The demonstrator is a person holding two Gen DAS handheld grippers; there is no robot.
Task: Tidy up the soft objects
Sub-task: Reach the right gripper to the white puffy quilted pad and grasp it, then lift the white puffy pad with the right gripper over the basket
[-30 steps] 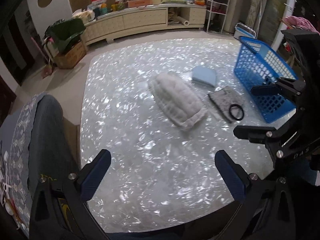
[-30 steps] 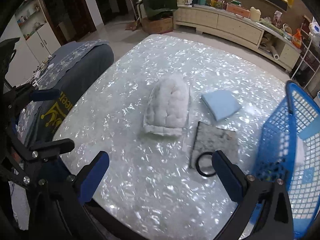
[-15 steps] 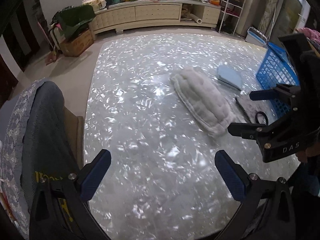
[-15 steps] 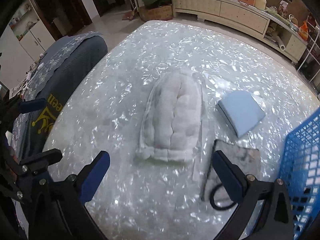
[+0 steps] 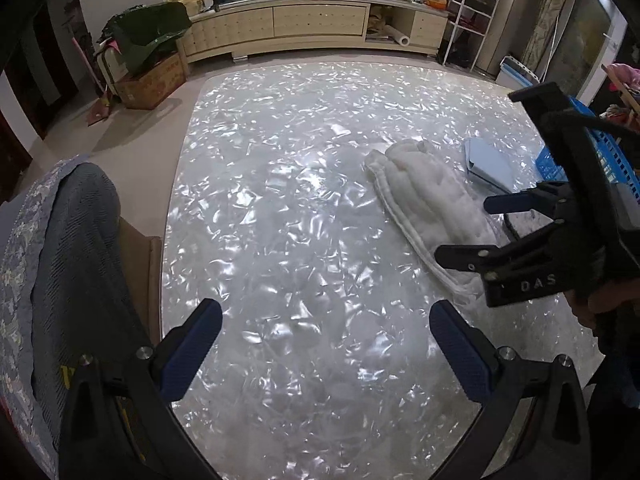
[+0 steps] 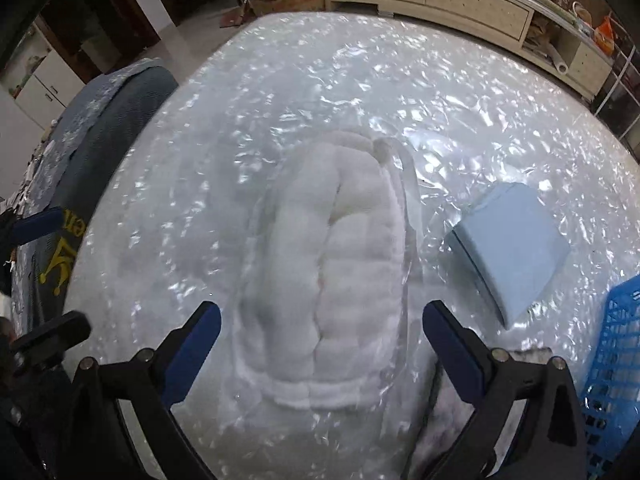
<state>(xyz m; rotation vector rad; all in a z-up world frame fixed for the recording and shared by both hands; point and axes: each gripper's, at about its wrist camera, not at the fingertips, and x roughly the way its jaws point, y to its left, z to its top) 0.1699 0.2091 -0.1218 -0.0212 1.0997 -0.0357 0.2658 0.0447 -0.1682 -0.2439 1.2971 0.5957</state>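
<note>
A white quilted fluffy pad in a clear plastic bag [image 6: 332, 272] lies on the shiny pearl-patterned table [image 5: 288, 216]. My right gripper [image 6: 320, 344] hangs open just above the pad's near end, its blue pads on either side, nothing held. The same pad [image 5: 428, 204] shows at the right of the left wrist view, with the right gripper [image 5: 472, 228] over it. My left gripper [image 5: 326, 344] is open over bare table, well left of the pad. A folded light-blue cloth [image 6: 516, 244] lies right of the pad. A grey mat [image 6: 452, 412] is mostly hidden behind my right finger.
A blue plastic basket [image 6: 616, 368] stands at the table's right edge. A chair back draped in grey-blue fabric [image 5: 60, 280] stands at the left edge. A long low cabinet [image 5: 312, 24] with clutter, a cardboard box [image 5: 152, 80] and a wire rack [image 5: 468, 12] stand beyond the table.
My right gripper has moved forward and down over the white pad, which now fills its view. The left gripper has swung left, so the pad and basket slid to the right edge.
</note>
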